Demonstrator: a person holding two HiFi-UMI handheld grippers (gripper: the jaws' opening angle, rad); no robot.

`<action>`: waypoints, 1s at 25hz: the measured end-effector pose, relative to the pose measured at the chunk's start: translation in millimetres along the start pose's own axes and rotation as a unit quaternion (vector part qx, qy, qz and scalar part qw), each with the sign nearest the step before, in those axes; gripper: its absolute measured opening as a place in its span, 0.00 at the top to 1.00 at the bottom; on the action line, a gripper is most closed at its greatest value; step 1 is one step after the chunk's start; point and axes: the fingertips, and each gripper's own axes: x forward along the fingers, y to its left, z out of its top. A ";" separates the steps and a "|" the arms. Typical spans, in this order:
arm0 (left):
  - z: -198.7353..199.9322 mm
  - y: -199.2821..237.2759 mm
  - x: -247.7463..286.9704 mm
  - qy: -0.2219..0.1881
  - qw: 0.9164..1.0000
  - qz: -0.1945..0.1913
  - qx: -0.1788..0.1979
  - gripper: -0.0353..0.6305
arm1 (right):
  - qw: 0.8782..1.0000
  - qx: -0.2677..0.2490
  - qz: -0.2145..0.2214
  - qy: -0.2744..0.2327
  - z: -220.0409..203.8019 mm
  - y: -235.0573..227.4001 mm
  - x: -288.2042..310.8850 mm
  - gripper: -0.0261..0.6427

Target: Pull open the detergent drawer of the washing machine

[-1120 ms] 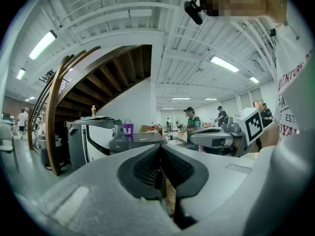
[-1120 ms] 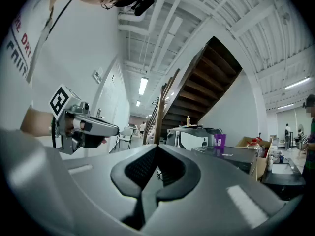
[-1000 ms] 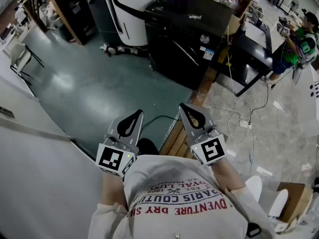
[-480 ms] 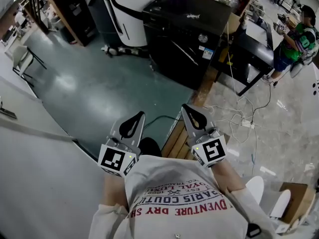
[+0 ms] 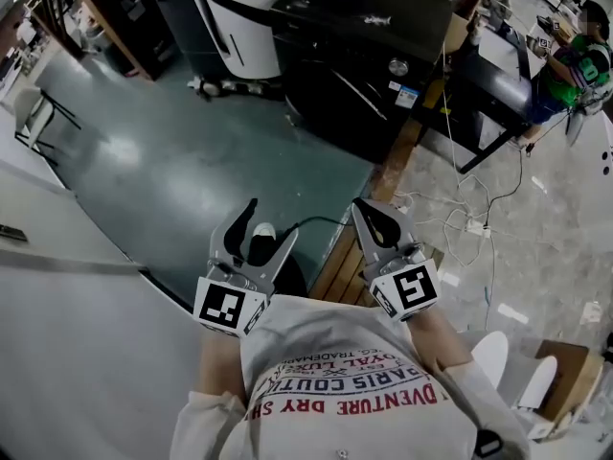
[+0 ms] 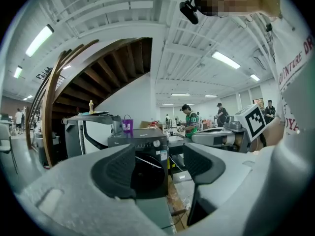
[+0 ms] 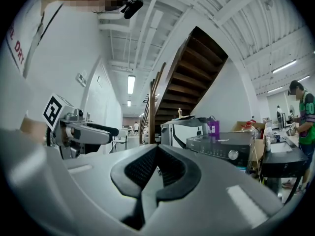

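Left gripper view: left fingers [image 6: 118, 173] stand wide apart and have just been opening. Nothing is between the pads. The black washer [image 6: 145, 168] shows far off through the gap, nearly centred. Its knob [image 6: 155, 143] sits on the control strip along the top of the front. The drawer cannot be picked out from that strip at this range. Judged to lie in the strip beside the knob, partly behind the left pad.

Right gripper view: right fingers [image 7: 142, 167] are pressed together, pad on pad, holding nothing. The washer sits at the right of the frame, off this gripper's line.

Head view: the 2 grippers are at lower centre, just beside each other, both pointing up-frame. The left gripper [image 5: 270, 220] forms an open V. The right gripper [image 5: 363, 208] is closed to 1 point. The washer is at upper centre-right, well apart from both, with green floor between.

Key relation: the washer lies ahead of the fingers and slightly to the right in the frame, so the right gripper is marginally nearer. The left gripper is the one open and aimed at the front, so it is judged the likelier to take the drawer. The strip's long axis runs level across the front. The pull would come straight back toward the person. A long approach is needed first.
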 end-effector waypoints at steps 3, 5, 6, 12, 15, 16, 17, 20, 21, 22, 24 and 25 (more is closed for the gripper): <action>-16.5 30.3 15.2 0.009 1.000 -0.013 -0.008 0.49 | 1.000 0.004 -0.007 0.009 -8.6 -5.3 34.9 0.96; -26.0 55.6 27.7 0.015 0.999 -0.023 -0.016 0.49 | 1.000 0.003 -0.011 0.017 -13.4 -7.7 65.3 0.96; -29.5 70.2 35.0 0.018 0.999 -0.029 -0.020 0.49 | 1.000 0.002 -0.014 0.021 -15.2 -9.2 82.3 0.96; -40.6 186.8 89.3 0.008 0.997 -0.058 -0.050 0.49 | 0.998 0.003 -0.053 0.034 -24.4 -27.1 199.1 0.96; -42.7 245.8 120.1 0.011 0.995 -0.083 -0.054 0.49 | 0.996 -0.001 -0.084 0.040 -25.4 -44.1 257.2 0.96; -41.0 264.1 129.7 0.014 0.994 -0.093 -0.054 0.49 | 0.994 -0.002 -0.097 0.042 -23.4 -51.3 274.9 0.96; -37.4 281.6 138.9 0.017 0.993 -0.102 -0.055 0.49 | 0.993 -0.001 -0.111 0.043 -19.8 -59.0 291.3 0.96; -18.2 326.9 164.0 0.034 0.989 -0.129 -0.067 0.49 | 0.986 0.007 -0.156 0.049 -2.0 -80.9 331.1 0.96; -12.1 337.8 171.5 0.039 0.987 -0.138 -0.072 0.49 | 0.984 0.009 -0.169 0.052 5.1 -87.1 340.8 0.96; -7.1 346.7 178.9 0.042 0.985 -0.147 -0.077 0.49 | 0.982 0.010 -0.181 0.054 11.9 -92.7 348.9 0.96; -0.6 359.6 192.8 0.048 0.982 -0.162 -0.083 0.49 | 0.978 0.013 -0.198 0.060 22.5 -102.0 361.3 0.96; 1.9 363.8 198.9 0.052 0.981 -0.168 -0.085 0.49 | 0.977 0.012 -0.203 0.064 25.9 -105.2 365.8 0.96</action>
